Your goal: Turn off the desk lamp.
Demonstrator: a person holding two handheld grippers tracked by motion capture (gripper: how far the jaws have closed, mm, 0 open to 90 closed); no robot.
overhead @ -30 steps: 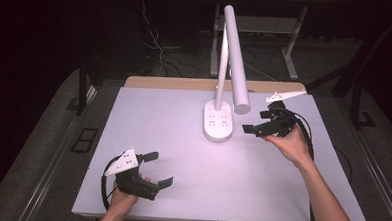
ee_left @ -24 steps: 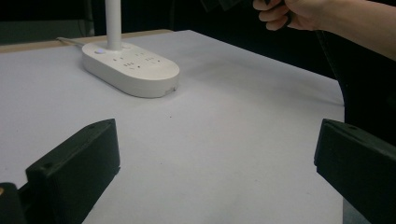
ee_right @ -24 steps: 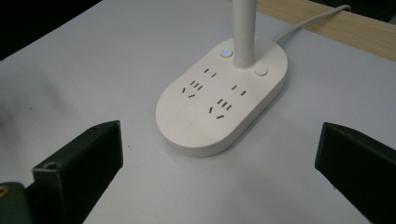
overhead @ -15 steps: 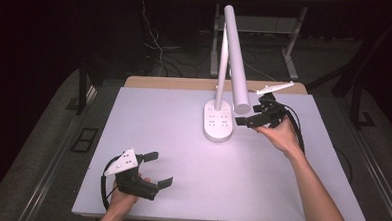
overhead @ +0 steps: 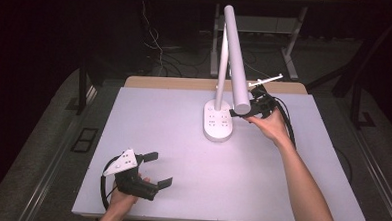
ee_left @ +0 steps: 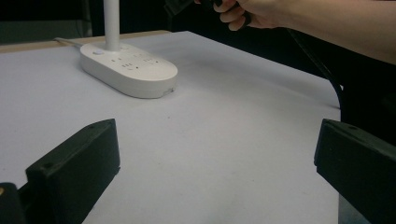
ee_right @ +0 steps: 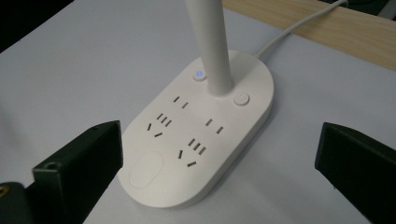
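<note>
White desk lamp (overhead: 218,119) stands on table (overhead: 183,135) at about 12 o'clock from table centre; oval base with sockets, lamp head (overhead: 236,67) slanting out over it. Right gripper (overhead: 251,110) raised just beside base at its 3 o'clock, under head tip, fingers spread wide, empty. Left gripper (overhead: 154,167) low at 7 o'clock near front edge, fingers wide apart, holding nothing.

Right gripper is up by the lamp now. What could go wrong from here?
The right gripper hangs open right beside the tip of the lamp head; a nudge there could swing the arm or tip the lamp. Its base has two small buttons beside the pole, so wide jaws may press the wrong one or hit the pole. The lamp's cord trails off the back edge and could snag.
</note>
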